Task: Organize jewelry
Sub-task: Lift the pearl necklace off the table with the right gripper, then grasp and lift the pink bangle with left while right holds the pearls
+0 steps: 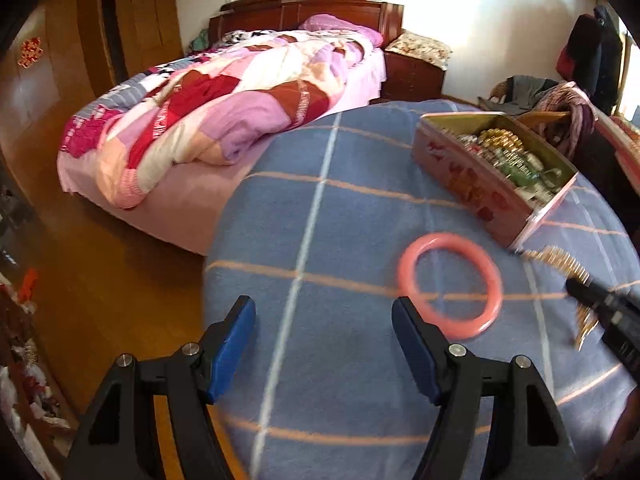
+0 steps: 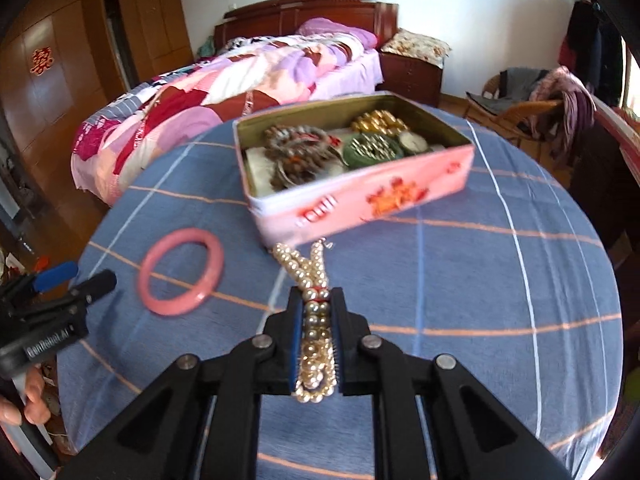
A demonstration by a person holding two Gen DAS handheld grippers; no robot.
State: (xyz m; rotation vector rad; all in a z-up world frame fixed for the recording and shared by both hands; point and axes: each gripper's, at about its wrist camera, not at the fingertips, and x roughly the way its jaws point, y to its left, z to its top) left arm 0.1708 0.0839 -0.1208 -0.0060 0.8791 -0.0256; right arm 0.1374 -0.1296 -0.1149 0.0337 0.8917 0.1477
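Blue checked cloth (image 2: 460,280) is covering the table, where the right gripper (image 2: 316,300) is clamping a gold bead necklace (image 2: 316,340) just before the pink tin (image 2: 360,204). That tin is holding bracelets, gold beads and a watch, while the left gripper (image 1: 324,312) is hovering apart near the pink bangle (image 1: 450,285).

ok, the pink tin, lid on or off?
Off. The pink tin stands open on the blue cloth, with bracelets and beads visible inside. No lid shows in either view.
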